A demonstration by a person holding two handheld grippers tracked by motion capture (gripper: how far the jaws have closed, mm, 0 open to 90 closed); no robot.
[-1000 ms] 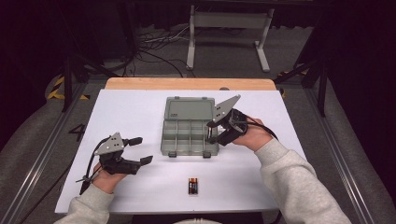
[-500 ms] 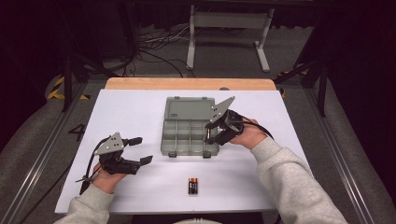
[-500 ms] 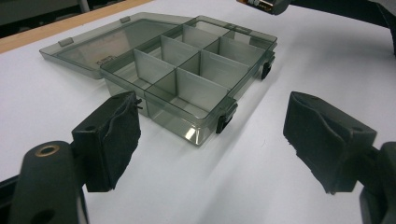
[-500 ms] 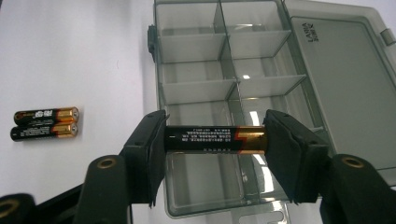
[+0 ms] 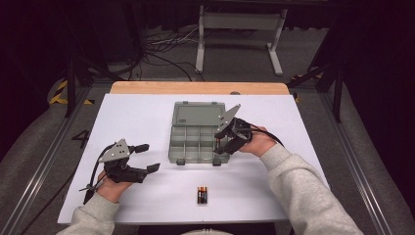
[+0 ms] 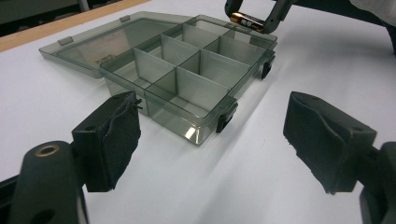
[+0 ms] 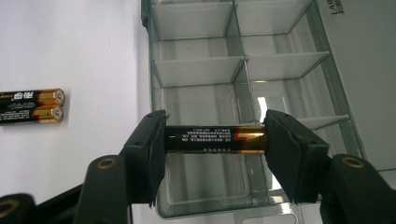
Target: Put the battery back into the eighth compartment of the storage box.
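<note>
Dark floor and loose cables lie beyond the far edge of the white worktop, which carries everything I am handling. Near its middle sits a grey translucent compartment box, its lid folded flat toward the far side and its divided cells open to me.

My right gripper hangs over the near right corner of that box, its jaws clamped end to end on a black-and-gold battery. In the right gripper view the battery lies level between the two pads, above the near right cell of the box and clear of the cell floor as far as I can tell. From my left gripper view the same battery shows at the far corner of the box, pinched between the right gripper's jaws.

My left gripper rests low at the near left of the worktop, well apart from the box, its jaws standing wide with nothing between them; they point toward the box's near left corner.

Two more batteries lie side by side, touching, on the worktop near me, in front of the box and between my two forearms.
</note>
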